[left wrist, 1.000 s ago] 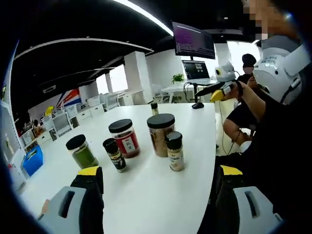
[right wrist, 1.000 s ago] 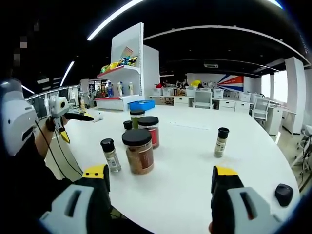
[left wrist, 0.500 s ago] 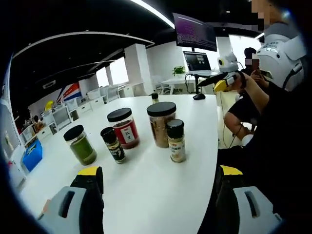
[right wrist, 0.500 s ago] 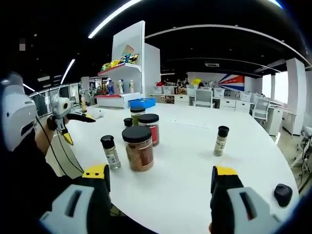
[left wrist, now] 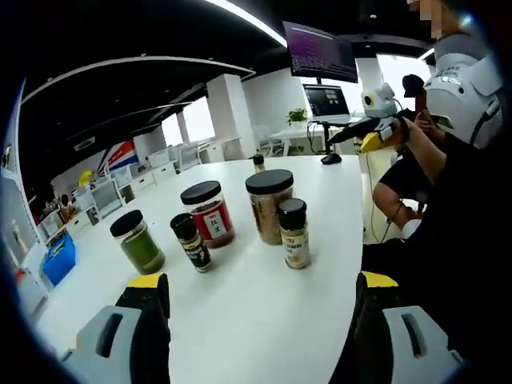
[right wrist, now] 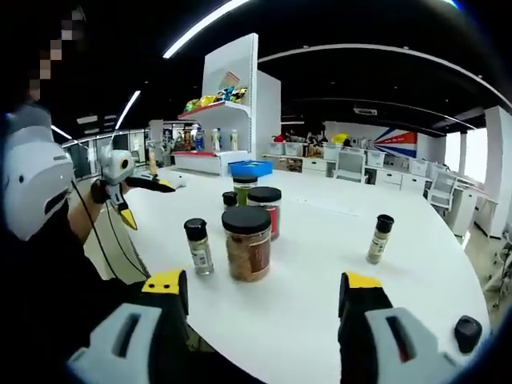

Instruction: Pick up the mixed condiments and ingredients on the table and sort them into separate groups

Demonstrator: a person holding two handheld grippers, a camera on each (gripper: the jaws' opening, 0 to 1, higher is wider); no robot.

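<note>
Over the last second both views shifted slightly; that is camera drift, the jars themselves sit as before, so sorting has not begun. Left gripper [left wrist: 256, 300] and right gripper [right wrist: 262, 294] both hover wide open and empty near the table edge [left wrist: 240, 336]. The cluster stands mid-table: green jar [left wrist: 138, 241], dark shaker [left wrist: 191, 242], red jar [left wrist: 208, 214], brown jar [left wrist: 269, 206], pale shaker [left wrist: 294, 233]. A lone shaker [right wrist: 380, 238] stands well apart on the far right.
</note>
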